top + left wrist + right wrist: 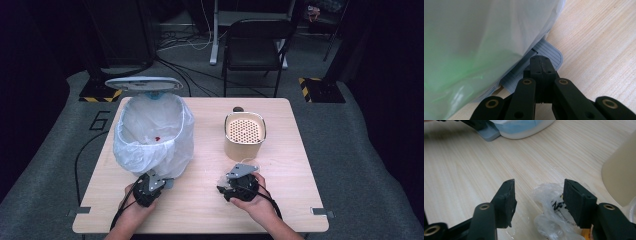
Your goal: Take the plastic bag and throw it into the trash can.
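A cream tub with a perforated top stands on a light wooden table, just ahead of the right gripper and slightly to its right. Far beyond both grippers, past the table's far edge, a black folding chair stands on grey carpet among loose cables. A white "6" marks the floor, off to the left of the left gripper.

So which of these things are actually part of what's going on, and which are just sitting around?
In the job:
- pedal bin, lined with a white bag, lid up
- its grey pedal, under the shut left claw
- crumpled clear wrapper, between the open jaws of the right claw

Just lying about:
- beige perforated container
- black chair behind the table
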### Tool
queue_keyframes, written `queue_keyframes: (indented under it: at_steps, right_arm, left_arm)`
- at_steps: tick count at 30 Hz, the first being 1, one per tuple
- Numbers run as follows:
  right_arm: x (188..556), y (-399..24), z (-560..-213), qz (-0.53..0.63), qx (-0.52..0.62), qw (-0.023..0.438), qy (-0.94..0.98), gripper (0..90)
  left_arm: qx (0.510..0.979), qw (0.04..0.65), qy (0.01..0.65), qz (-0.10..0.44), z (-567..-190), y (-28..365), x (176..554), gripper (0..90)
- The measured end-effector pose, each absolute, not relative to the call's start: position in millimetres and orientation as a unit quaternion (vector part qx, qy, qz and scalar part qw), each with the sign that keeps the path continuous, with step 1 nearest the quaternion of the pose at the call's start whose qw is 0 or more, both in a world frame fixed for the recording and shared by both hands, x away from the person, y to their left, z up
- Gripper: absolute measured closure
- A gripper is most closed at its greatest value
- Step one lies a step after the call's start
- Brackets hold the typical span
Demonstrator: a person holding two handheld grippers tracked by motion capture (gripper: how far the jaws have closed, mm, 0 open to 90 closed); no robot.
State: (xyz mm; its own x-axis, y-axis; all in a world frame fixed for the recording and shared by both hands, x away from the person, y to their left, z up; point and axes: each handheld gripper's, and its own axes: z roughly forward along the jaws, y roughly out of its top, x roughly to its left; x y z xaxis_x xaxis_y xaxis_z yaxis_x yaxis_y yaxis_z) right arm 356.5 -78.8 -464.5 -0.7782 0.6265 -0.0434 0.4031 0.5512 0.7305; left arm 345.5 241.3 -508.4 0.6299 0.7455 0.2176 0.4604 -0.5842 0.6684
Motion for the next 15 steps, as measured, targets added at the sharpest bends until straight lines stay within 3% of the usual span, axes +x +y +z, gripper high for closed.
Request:
queue_keyframes:
  at_steps: [9,15]
  right_arm:
    - [357,-73,-476,0.345,0.290,0.183,0.874,36.9]
    - [354,-72,-473,0.348,0.278,0.187,0.876,40.7]
  left_arm:
    - [0.852,0.292,0.358,0.244,-509,241,345,90.0]
    - [0.855,0.291,0.357,0.238,-508,241,345,90.0]
